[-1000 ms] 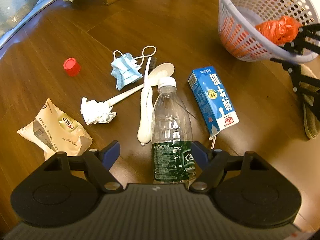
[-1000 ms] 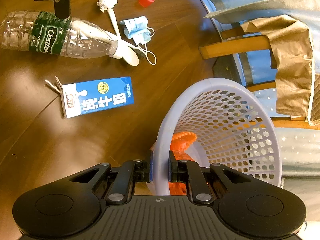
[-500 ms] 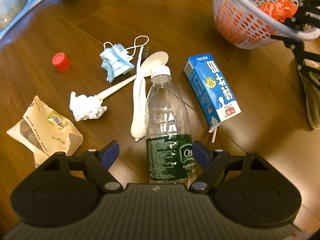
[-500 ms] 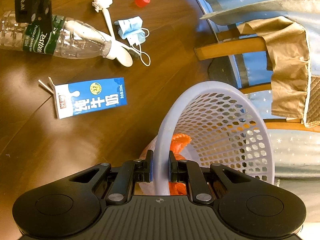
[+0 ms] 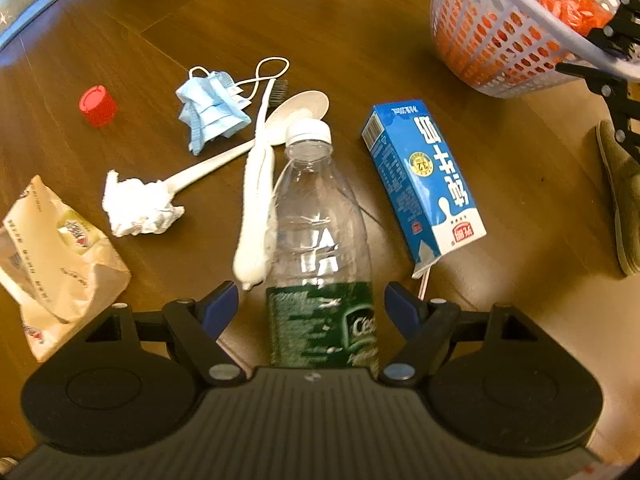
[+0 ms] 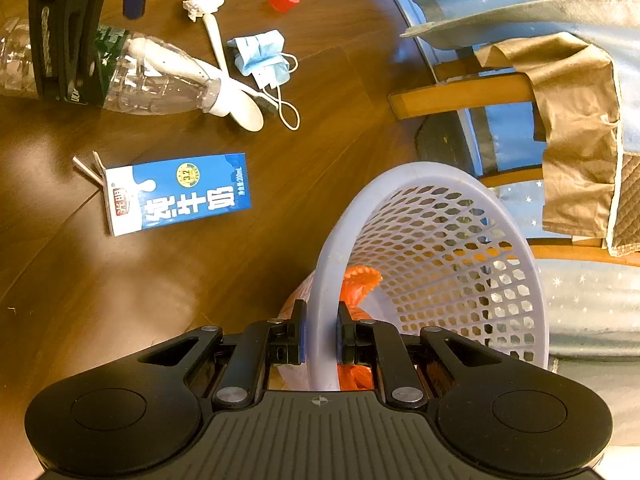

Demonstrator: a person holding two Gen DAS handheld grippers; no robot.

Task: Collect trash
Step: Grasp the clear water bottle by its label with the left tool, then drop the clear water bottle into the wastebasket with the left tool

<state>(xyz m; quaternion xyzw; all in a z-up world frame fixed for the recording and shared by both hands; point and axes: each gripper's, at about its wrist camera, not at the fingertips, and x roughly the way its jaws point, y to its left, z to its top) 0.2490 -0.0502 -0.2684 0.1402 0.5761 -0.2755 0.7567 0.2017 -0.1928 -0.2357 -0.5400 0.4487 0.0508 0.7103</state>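
**Left gripper lines up on the bottle while the right holds the basket**

The left gripper (image 5: 312, 306) hangs over the plastic bottle (image 5: 320, 216), which lies on its side on the wooden floor (image 5: 360, 20), its white cap pointing away from the camera. The jaws are spread, one blue pad on either side of the green label band, neither touching it. The right gripper (image 6: 320, 338) has its jaws pinching the rim of the white mesh basket (image 6: 500, 240), which it tilts toward the litter; an orange bag (image 6: 358, 280) sits inside.

To do this grab well, I would keep the jaws centred across the labelled part, where the bottle looks straightest, lower until the pads reach its widest line, and close gently — thin clear plastic is likely to buckle or squirt out under a hard pinch. The white toothbrush (image 5: 258, 200) lies against the bottle's left side and the spoon (image 5: 298, 110) touches its cap, so the left pad should come down clear of the brush handle. The basket should stay steady with its mouth open toward the bottle.

Writing: the green label shows "C'es…", cut off by the gripper. The blue milk carton (image 5: 424, 176) carries large Chinese characters, a yellow "3.2" roundel and — in the right wrist view — "200mL". The print on the beige snack bag (image 5: 56, 256) is too small to read.
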